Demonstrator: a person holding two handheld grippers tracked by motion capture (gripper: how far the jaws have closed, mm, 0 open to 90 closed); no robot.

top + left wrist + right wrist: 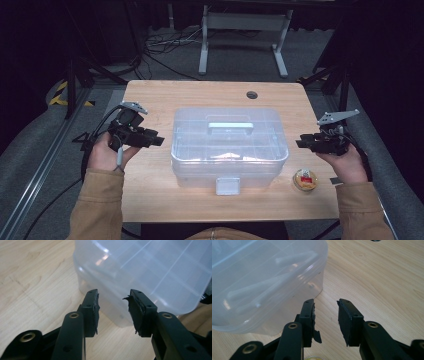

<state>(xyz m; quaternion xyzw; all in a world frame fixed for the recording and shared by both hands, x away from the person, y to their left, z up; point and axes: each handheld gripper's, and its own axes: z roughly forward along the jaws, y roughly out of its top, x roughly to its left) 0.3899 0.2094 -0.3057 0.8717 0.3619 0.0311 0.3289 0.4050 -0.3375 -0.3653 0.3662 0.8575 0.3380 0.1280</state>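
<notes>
A clear plastic storage box [229, 147] with a lid, a top handle [230, 125] and a front latch [228, 185] sits in the middle of the wooden table [150, 95]. My left gripper [159, 140] hovers just off the box's left side, jaws open with nothing between them. In the left gripper view the box [150, 272] lies just beyond the pads. My right gripper [299, 143] is held off the box's right side, open and empty. The right gripper view has the box's corner [262, 282] to the left of the jaws.
A small round yellow container [305, 179] with a red mark rests on the table near the front right corner, below my right hand. A cable hole [252, 94] is in the table's far edge. A metal stand and cables are on the floor beyond.
</notes>
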